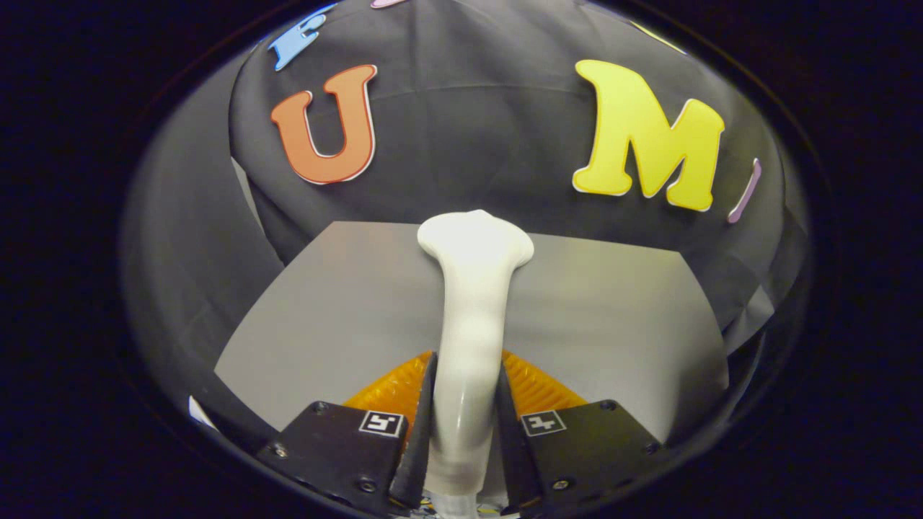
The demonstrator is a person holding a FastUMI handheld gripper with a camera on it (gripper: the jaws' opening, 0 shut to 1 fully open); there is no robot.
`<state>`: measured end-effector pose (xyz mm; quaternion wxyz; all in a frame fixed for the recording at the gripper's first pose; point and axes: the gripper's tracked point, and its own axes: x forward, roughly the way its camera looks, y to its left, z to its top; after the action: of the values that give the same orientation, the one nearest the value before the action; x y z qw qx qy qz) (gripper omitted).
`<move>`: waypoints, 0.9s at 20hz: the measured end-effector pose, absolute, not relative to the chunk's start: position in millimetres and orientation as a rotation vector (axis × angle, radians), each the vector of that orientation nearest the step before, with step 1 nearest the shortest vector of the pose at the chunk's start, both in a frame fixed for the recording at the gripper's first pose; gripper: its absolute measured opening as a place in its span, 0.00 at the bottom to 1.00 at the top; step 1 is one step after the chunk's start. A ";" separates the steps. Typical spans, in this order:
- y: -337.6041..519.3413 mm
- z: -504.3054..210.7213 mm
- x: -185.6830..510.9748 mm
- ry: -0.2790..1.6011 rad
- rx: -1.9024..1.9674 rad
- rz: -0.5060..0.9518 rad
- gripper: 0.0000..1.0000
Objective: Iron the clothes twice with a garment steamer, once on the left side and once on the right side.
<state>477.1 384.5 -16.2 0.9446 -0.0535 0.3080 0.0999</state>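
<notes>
White garment steamer (470,317) stands clamped between both fingers of the gripper (465,404), its head reaching beyond them over a grey surface (346,303), probably a tabletop.

1. Garment steamer (472,303) is showing glossy white all over, from handle to flared head, shading to pale grey low down between the fingers.
2. Table surface (613,317) beneath it is reading plain matte grey, unpatterned.
3. Booth wall cloth (469,130) is showing black, softly creased.
4. Gripper (465,411), clamped on the steamer handle, is carrying two small black-and-white square markers.
</notes>
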 end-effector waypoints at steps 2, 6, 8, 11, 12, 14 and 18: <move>386.6 -16.0 477.6 0.617 -0.104 0.226 0.40; 385.2 -14.8 454.4 0.589 -0.123 0.266 0.36; 381.0 -7.7 434.7 0.547 -0.131 0.284 0.35; 366.6 9.4 404.6 0.482 -0.122 0.314 0.35; 359.6 17.5 392.9 0.456 -0.111 0.315 0.35; 346.3 35.9 364.4 0.400 -0.082 0.329 0.35; 312.2 72.8 296.3 0.304 -0.022 0.364 0.35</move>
<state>296.3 312.2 72.8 0.9719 -0.0111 0.1505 0.1804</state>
